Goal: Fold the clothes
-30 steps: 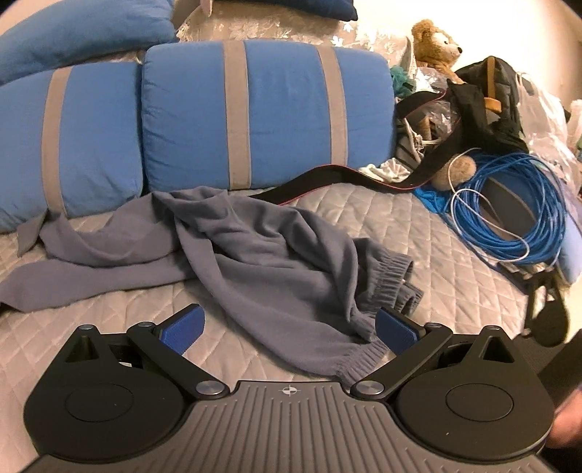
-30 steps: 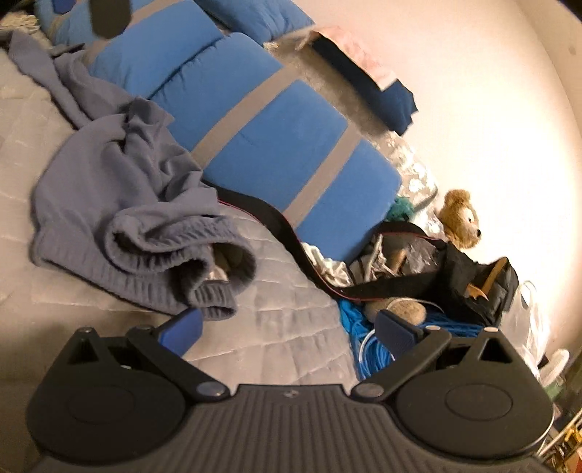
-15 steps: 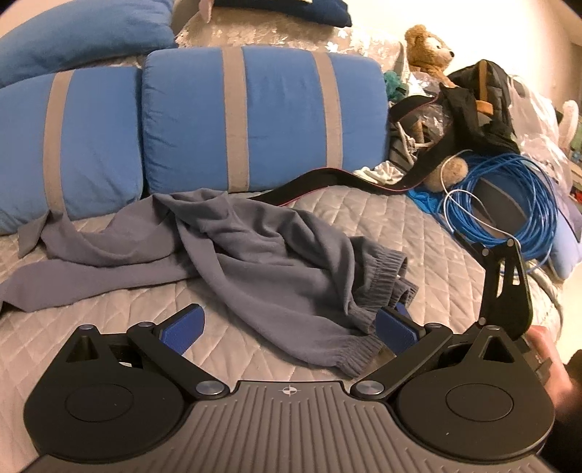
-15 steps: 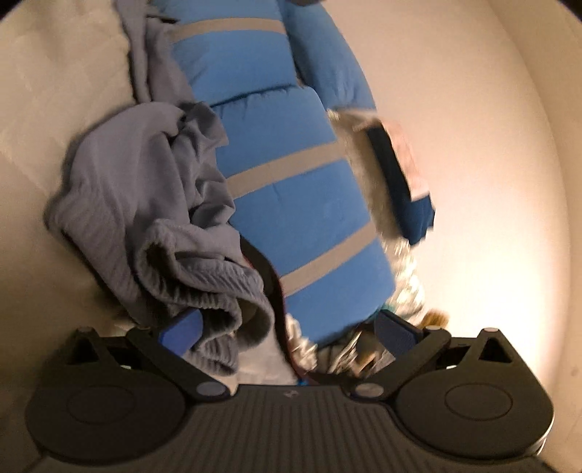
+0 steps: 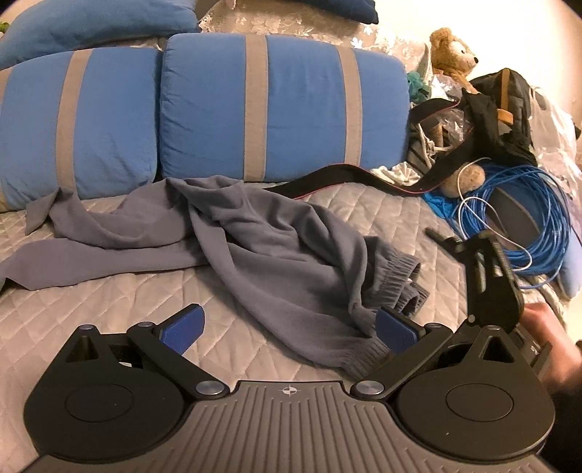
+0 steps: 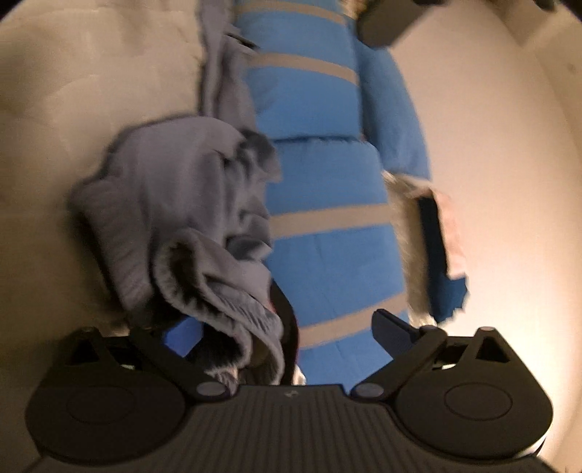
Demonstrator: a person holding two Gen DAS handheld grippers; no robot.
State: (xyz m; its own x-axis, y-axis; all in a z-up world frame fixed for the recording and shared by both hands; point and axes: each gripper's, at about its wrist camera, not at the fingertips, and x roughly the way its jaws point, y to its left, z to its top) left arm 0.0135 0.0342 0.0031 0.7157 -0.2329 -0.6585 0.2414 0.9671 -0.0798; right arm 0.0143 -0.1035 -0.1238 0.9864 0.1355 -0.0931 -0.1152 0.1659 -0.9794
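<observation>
Both tools gape wide: left tool (image 5: 287,327) and right tool (image 6: 287,338) straddle the crumpled grey garment's (image 5: 262,247) ribbed edge, apparently ready to pinch.

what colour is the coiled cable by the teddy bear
Bright blue cable, clearest in the left wrist view.

Bed: grey quilted cover (image 5: 363,214) | far: blue pillows, grey stripes (image 5: 283,105) | right: pale wall (image 5: 491,29), warm light
</observation>
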